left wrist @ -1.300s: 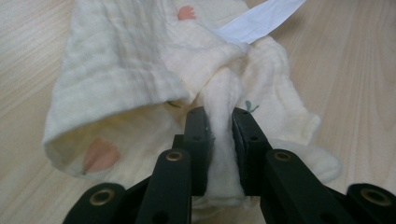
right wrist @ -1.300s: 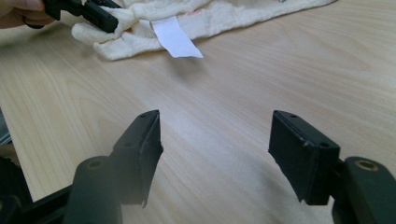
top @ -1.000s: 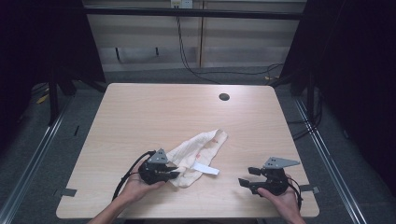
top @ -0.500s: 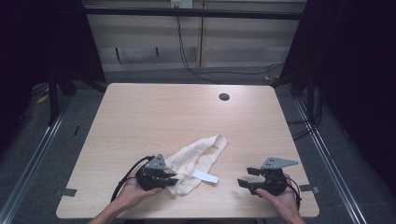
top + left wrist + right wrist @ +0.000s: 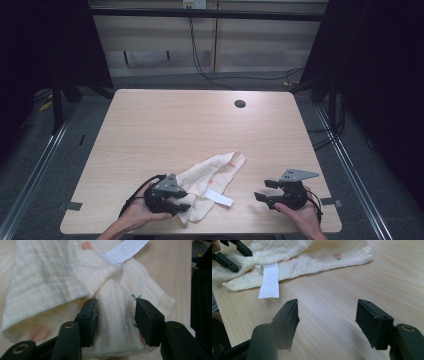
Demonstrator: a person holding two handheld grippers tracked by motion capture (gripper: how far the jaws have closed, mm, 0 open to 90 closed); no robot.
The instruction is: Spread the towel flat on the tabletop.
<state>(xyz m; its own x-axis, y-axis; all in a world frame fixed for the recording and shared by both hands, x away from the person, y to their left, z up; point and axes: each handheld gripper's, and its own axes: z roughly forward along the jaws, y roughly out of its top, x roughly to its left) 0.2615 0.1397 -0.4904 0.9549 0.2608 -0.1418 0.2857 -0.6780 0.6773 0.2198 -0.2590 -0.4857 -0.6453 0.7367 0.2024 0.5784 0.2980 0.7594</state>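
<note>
High view overhead; tool cameras low, close; all share cloth (image 5: 212, 177).

The left gripper (image 5: 186, 202) has drawn toward the lower left of the high view, dragging the cloth (image 5: 212, 177) along; its jaws have just been opening, cloth lying loose between them.

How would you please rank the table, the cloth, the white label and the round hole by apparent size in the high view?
1. Table
2. Cloth
3. White label
4. Round hole, though it lies farther from the camera, so its last place is less sure.
</note>
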